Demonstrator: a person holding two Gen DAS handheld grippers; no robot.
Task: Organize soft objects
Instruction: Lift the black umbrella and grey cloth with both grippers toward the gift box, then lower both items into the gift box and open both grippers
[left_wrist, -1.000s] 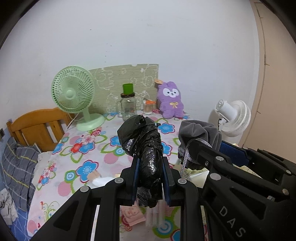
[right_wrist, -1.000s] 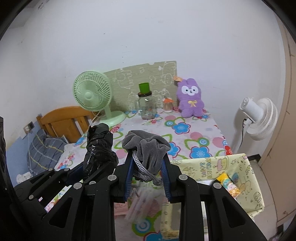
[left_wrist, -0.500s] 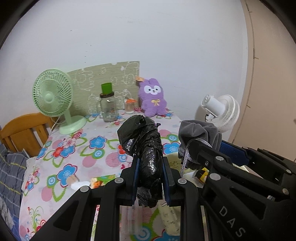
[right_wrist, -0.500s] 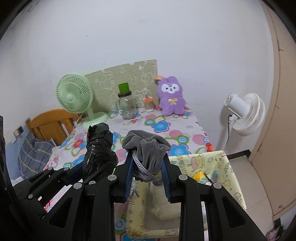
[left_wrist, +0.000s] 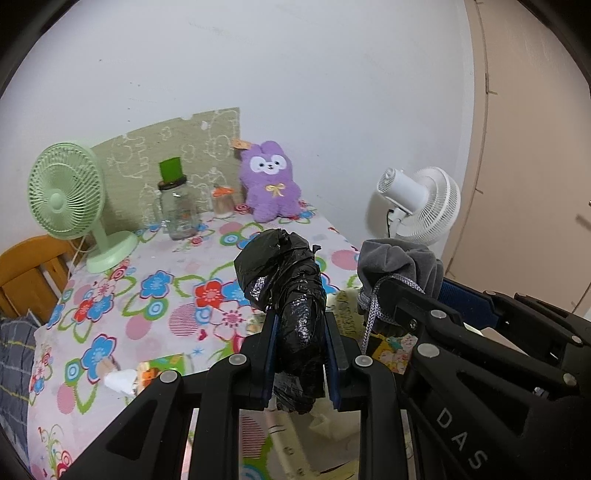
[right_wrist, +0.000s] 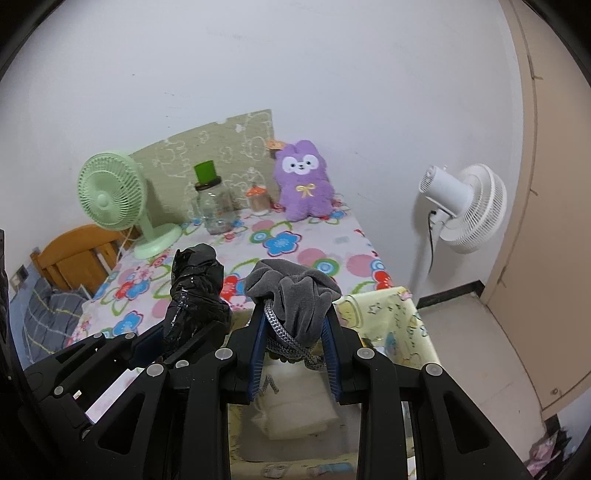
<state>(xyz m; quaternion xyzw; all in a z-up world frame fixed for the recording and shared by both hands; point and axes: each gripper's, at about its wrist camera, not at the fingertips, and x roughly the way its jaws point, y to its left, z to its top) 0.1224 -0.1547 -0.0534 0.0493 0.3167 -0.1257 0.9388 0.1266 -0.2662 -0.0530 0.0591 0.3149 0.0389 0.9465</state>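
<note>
Swinging rightwards off the floral table (right_wrist: 306, 236), both loads now hang over the yellow fabric bin (right_wrist: 391, 314). The left gripper (left_wrist: 300, 332) clamps a black plastic bundle (left_wrist: 284, 280); the right gripper (right_wrist: 294, 332) pinches a grey drawstring pouch (right_wrist: 295, 295). Dropping them in looks next.

Home, prob. a small bedroom. Surface w/ a floral cloth (right_wrist: 295, 240) stands against a plain white wall. On it: a purple plush bunny (right_wrist: 303, 181), a green desk fan (right_wrist: 110, 199), a glass jar w/ green lid (right_wrist: 210, 203), a small mushroom-lid jar (right_wrist: 258, 199), and a cartoon-print board (right_wrist: 207, 155) leaning on the wall behind them. Wooden headboard (right_wrist: 70, 254) at left w/ plaid bedding (right_wrist: 48, 314) beside it, blurry at the frame edge, so could be a chair back. White standing fan (right_wrist: 465, 206) on the floor at right, near a beige door (right_wrist: 546, 221). Yellow cartoon-print fabric bin (right_wrist: 391, 317) at the surface's near edge, w/ folded white cloth inside.
</note>
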